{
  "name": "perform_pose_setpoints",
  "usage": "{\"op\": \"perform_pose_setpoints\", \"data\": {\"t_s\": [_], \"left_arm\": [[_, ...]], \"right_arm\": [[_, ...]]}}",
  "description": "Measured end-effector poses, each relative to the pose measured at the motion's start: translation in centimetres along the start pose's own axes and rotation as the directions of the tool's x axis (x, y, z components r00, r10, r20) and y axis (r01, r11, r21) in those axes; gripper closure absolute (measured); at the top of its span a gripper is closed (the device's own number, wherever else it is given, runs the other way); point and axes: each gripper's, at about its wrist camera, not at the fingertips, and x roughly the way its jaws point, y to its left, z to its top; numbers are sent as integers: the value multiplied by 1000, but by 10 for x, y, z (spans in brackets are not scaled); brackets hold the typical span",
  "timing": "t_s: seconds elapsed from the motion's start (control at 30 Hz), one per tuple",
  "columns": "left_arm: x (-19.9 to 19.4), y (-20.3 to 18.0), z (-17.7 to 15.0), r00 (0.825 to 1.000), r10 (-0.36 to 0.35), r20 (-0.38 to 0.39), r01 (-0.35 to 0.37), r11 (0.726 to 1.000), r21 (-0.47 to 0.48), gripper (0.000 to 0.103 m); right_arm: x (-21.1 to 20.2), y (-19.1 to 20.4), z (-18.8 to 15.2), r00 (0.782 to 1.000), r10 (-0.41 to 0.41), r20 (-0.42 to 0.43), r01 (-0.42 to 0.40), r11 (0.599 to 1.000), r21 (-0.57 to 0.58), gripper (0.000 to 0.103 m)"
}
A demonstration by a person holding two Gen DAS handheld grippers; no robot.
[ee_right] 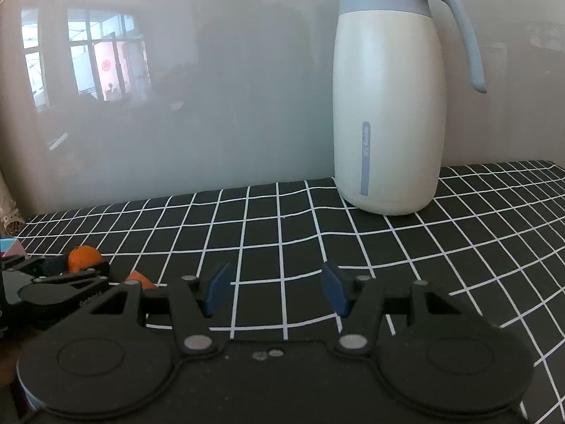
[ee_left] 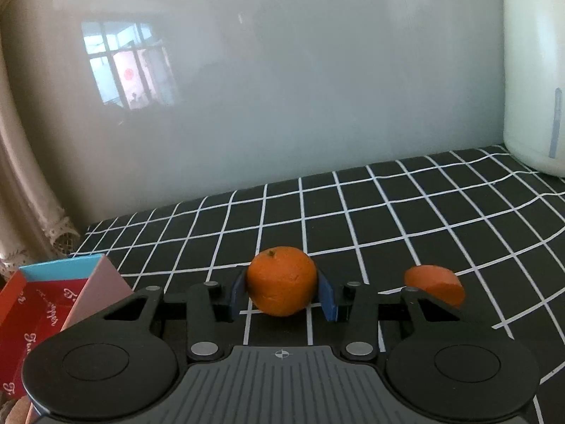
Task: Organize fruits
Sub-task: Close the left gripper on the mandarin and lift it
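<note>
A whole orange (ee_left: pixel 281 281) rests on the black checked cloth (ee_left: pixel 388 212), stem end up. My left gripper (ee_left: pixel 282 284) is shut on it, one blue pad pressing on each side. In the right wrist view the same orange (ee_right: pixel 83 256) shows at the far left inside the left gripper (ee_right: pixel 76 269). A smaller orange piece with a flat face (ee_left: pixel 434 284) lies on the cloth just right of the held orange; it appears again as a small wedge (ee_right: pixel 141 280). My right gripper (ee_right: pixel 276 282) stands open over bare cloth with nothing between its pads.
A cream and blue thermos jug (ee_right: pixel 386 113) stands at the back by the glossy wall; its side shows at the far right (ee_left: pixel 533 88). A red, pink and blue box (ee_left: pixel 53 304) sits at the left edge. A lace-trimmed curtain (ee_left: pixel 21 176) hangs at the left.
</note>
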Motion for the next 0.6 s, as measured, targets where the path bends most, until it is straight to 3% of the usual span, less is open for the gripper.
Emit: {"op": "perform_pose_setpoints", "data": {"t_s": [0.27,0.47,0.6], "left_arm": [[-52,7,-8,998,-15,63,15,1000,4,60],[-108,36,-14,990,-6,139,4,1000,9,60],[-138,58,-28,989,26,148,-23,999,-25,60]], "right_arm": [[-6,12,0,1000,27,7,-27,1000,-1,47],[-16,19,-2,999,35,10,-35,999,-4,47],[-20,28,-2,999,50,14,-50,999,2,47]]}}
